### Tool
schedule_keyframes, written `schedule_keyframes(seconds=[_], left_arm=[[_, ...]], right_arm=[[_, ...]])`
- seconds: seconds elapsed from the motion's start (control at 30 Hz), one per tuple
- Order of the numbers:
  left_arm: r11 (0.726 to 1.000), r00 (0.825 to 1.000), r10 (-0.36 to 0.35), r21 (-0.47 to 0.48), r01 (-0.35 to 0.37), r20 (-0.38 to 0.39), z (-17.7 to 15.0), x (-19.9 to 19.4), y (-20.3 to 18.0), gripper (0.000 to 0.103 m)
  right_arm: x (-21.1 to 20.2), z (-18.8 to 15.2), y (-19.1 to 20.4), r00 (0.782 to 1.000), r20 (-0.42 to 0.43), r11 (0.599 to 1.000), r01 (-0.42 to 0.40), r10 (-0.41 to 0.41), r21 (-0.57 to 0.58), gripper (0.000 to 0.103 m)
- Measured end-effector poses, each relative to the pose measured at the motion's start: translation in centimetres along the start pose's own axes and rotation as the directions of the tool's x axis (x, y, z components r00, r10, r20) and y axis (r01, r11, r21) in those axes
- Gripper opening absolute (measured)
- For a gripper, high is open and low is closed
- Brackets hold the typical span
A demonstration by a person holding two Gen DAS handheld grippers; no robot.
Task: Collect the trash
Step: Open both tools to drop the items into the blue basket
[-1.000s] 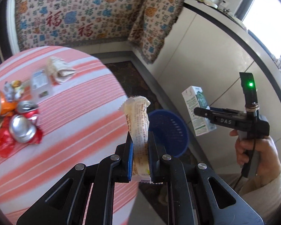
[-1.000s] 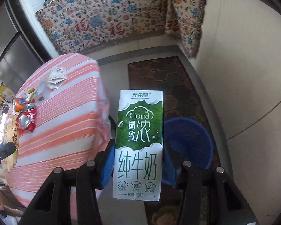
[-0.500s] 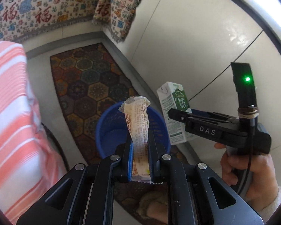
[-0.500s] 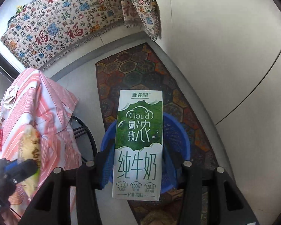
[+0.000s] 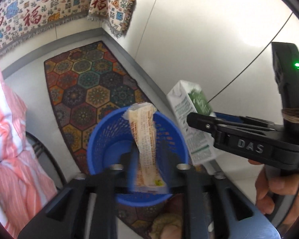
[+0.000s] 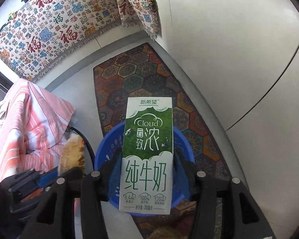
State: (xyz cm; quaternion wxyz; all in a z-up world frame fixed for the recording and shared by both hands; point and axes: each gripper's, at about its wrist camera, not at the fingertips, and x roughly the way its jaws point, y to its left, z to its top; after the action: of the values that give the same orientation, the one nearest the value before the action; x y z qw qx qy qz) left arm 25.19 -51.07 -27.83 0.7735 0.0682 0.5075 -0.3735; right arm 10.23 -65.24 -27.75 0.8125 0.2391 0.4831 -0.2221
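A blue mesh waste basket [image 5: 101, 139] stands on the floor; it also shows in the right wrist view [image 6: 109, 141]. My left gripper [image 5: 147, 159] is above it with jaws spread apart; a pale yellow wrapper [image 5: 144, 137] hangs loose between them, blurred. My right gripper [image 6: 147, 163] is over the basket too, its jaws standing off the sides of a green and white milk carton [image 6: 147, 149]. The carton [image 5: 191, 123] and right gripper [image 5: 197, 122] show at the right of the left wrist view.
A patterned hexagon rug [image 5: 89, 91] lies under the basket. A table with a pink striped cloth [image 5: 8, 149] is at the left. A white cabinet wall [image 6: 239, 59] runs along the right. A printed fabric [image 6: 59, 23] hangs at the back.
Both grippers moved from beside the table to over the blue basket. The left jaws have opened off the wrapper, and the right jaws have widened off the carton.
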Motion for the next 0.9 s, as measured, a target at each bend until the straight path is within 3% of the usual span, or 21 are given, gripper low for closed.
schedule_keyframes(seconds=[0.03, 0.07, 0.17, 0.27, 0.43, 0.57, 0.67, 0.77, 0.9], left_arm=[[1.0, 1.0, 0.012, -0.002, -0.012, 0.013, 0.0, 0.0, 0.0, 0.057], [1.0, 0.999, 0.024, -0.004, -0.024, 0.028, 0.0, -0.2, 0.1, 0.06], [1.0, 0.999, 0.027, 0.0, -0.027, 0.044, 0.0, -1.1, 0.4, 0.06], [0.999, 0.995, 0.043, 0.013, -0.044, 0.095, -0.4, -4.3, 0.5, 0.061], [0.995, 0.973, 0.081, 0.036, -0.09, 0.215, -2.8, -12.1, 1.6, 0.077], [0.986, 0.953, 0.162, 0.002, -0.168, 0.256, -6.7, -17.7, 4.5, 0.081], [0.972, 0.94, 0.236, -0.054, -0.23, 0.247, -10.0, -20.2, 8.0, 0.082], [0.945, 0.924, 0.322, -0.127, -0.301, 0.208, -13.3, -21.8, 12.3, 0.082], [0.884, 0.882, 0.443, -0.24, -0.401, 0.159, -16.7, -23.3, 18.0, 0.082]], right_arm=[[0.1, 0.0, -0.1, 1.0, 0.0, 1.0, 0.004, -0.004, 0.004, 0.057], [0.1, 0.0, -0.3, 1.0, -0.001, 1.0, -0.002, 0.002, 0.009, 0.058], [-0.4, 0.2, -0.8, 1.0, 0.007, 1.0, -0.018, 0.018, 0.022, 0.058], [-2.0, 0.4, -0.5, 0.998, 0.055, 1.0, -0.019, 0.018, 0.02, 0.058], [-6.0, 0.5, 2.2, 0.979, 0.204, 0.999, -0.014, 0.022, -0.038, 0.058], [-9.4, 0.0, 6.8, 0.943, 0.323, 0.991, -0.043, 0.083, -0.128, 0.058], [-11.0, -1.1, 11.2, 0.921, 0.358, 0.974, -0.077, 0.152, -0.214, 0.058], [-11.9, -2.9, 16.4, 0.905, 0.353, 0.938, -0.12, 0.237, -0.324, 0.061], [-11.4, -6.2, 23.5, 0.902, 0.282, 0.865, -0.165, 0.326, -0.473, 0.061]])
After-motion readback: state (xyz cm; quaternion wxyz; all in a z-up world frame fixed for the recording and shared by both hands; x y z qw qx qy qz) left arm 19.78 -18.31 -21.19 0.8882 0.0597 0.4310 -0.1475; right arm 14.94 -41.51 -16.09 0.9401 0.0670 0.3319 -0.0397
